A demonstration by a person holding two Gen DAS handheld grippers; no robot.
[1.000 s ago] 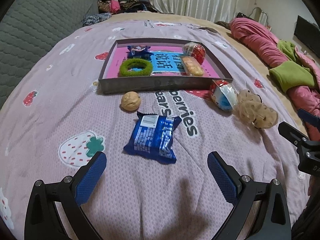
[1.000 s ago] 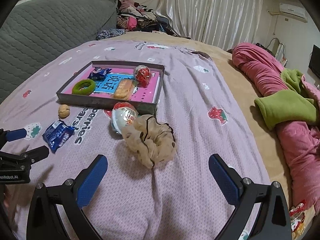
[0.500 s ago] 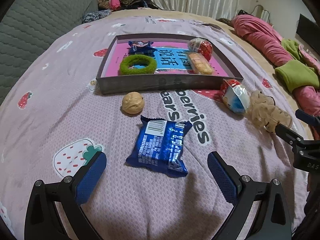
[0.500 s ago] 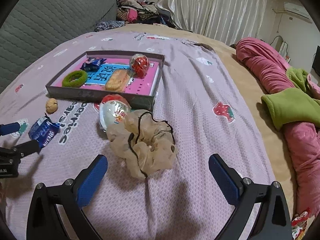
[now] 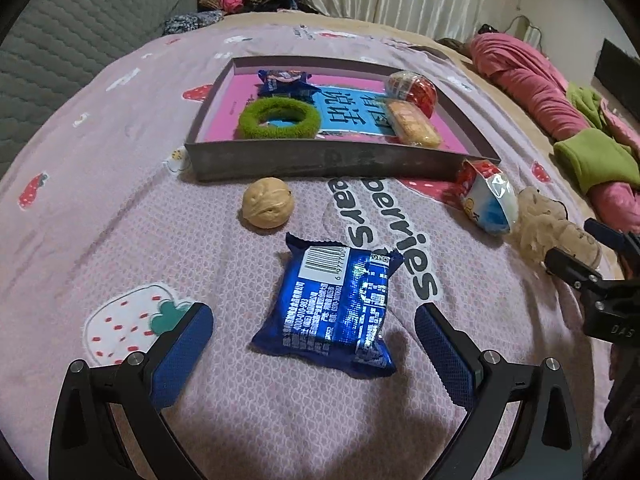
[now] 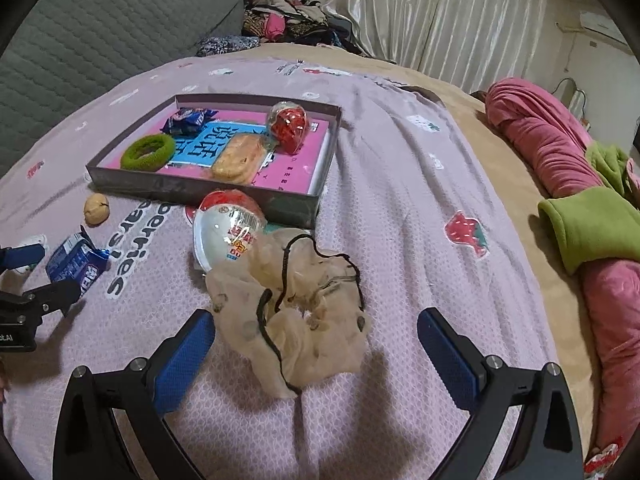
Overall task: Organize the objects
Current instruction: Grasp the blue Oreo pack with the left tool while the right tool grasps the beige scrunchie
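A blue snack packet (image 5: pixel 334 308) lies on the purple bedspread, its near end between the wide-open fingers of my left gripper (image 5: pixel 314 344). Beyond it sit a walnut (image 5: pixel 267 207) and a grey tray (image 5: pixel 320 158) holding a green ring (image 5: pixel 278 118), a second blue packet (image 5: pixel 285 81), a biscuit (image 5: pixel 412 128) and a red ball (image 5: pixel 412 88). My right gripper (image 6: pixel 316 350) stands open around the near part of a beige scrunchie (image 6: pixel 298 316). A clear round capsule (image 6: pixel 226 232) leans against the scrunchie's far side.
Pink and green bedding (image 6: pixel 580 216) is heaped along the right edge of the bed. A grey quilted headboard (image 6: pixel 100 40) rises at the left, and clothes (image 6: pixel 280 20) are piled before the curtains. Open bedspread lies right of the tray.
Both grippers have moved forward and lower. The blue packet now reaches between the left fingers, and the scrunchie sits between the right ones. No object has shifted.
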